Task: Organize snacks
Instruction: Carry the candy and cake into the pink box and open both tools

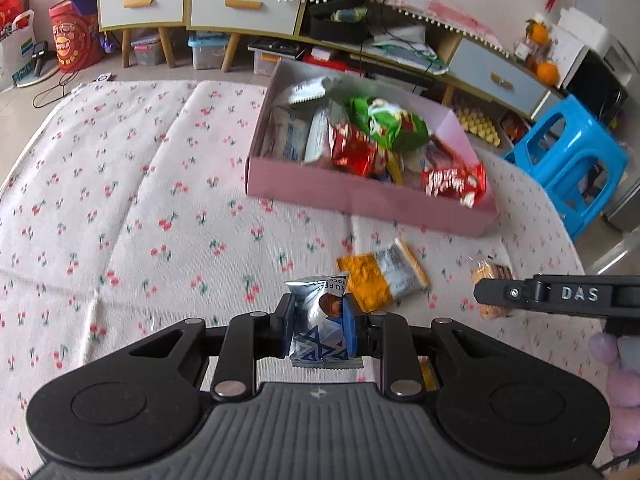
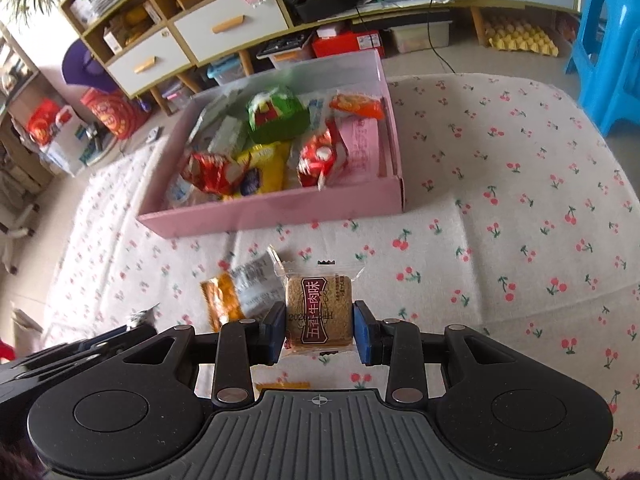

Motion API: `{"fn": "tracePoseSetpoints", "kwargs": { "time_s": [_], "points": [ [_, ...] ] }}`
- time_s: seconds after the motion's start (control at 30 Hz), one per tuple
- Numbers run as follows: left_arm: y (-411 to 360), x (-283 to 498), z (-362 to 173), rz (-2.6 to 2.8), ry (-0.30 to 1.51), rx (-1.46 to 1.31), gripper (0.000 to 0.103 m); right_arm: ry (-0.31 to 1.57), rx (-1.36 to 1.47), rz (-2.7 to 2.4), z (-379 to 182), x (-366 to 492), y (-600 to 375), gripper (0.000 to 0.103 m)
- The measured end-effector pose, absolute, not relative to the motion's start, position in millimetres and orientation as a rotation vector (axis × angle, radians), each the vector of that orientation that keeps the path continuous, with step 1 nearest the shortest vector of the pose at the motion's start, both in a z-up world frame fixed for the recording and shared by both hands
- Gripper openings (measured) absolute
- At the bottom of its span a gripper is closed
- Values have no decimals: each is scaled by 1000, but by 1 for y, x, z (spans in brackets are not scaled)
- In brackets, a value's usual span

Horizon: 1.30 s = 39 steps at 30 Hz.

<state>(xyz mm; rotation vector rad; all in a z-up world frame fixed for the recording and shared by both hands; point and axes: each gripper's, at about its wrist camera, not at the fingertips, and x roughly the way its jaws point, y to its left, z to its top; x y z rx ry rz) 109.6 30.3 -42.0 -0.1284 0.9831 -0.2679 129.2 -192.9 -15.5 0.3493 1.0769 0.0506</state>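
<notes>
- The left gripper has its jaws pinching a small silver and blue snack packet, which stands upright between the pads with its crimped top edge poking above them.
- The right gripper has its jaws clamped on a clear-wrapped brown biscuit pack with a dark red label; the pads press on its 2 sides and the wrapper's sealed end flares out above.
- In the left wrist view the right gripper shows at the right edge as a black finger marked "DAS", with the biscuit pack behind its tip.
- Both grippers are above a surface covered with a white cloth printed with cherries; whether it is a bench or something else I cannot tell.
- 1 orange and silver packet lies flat on the cloth, between the 2 grippers and near the front wall of the box.
- The pink box sits on the cloth beyond the grippers, open at the top.
- Inside it lie many snacks in a loose heap: a green bag, red packets, a yellow bag and pale white wrappers.
- 1 red packet hangs over the front wall of the box at its right end in the left wrist view.
- Behind the cloth stand low cabinets with white drawers, and a blue plastic stool is off to the right.
</notes>
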Motion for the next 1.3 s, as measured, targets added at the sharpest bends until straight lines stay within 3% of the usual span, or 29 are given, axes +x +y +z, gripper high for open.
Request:
{"fn": "tracePoseSetpoints", "kwargs": {
  "time_s": [0.43, 1.03, 1.13, 1.2, 1.3],
  "points": [
    [8, 185, -13, -298, 855, -154, 23, 959, 477, 95, 9, 183, -207, 33],
    [-21, 240, -45, -364, 842, -170, 24, 858, 492, 168, -15, 213, -208, 34],
    [-20, 238, -46, -366, 827, -173, 40, 850, 476, 174, -13, 212, -206, 40],
    [-19, 237, -46, -360, 820, -166, 44, 839, 455, 175, -10, 211, -205, 51],
    [-14, 232, -44, -347, 814, -169, 50, 821, 436, 172, -5, 209, -205, 54]
  ]
}}
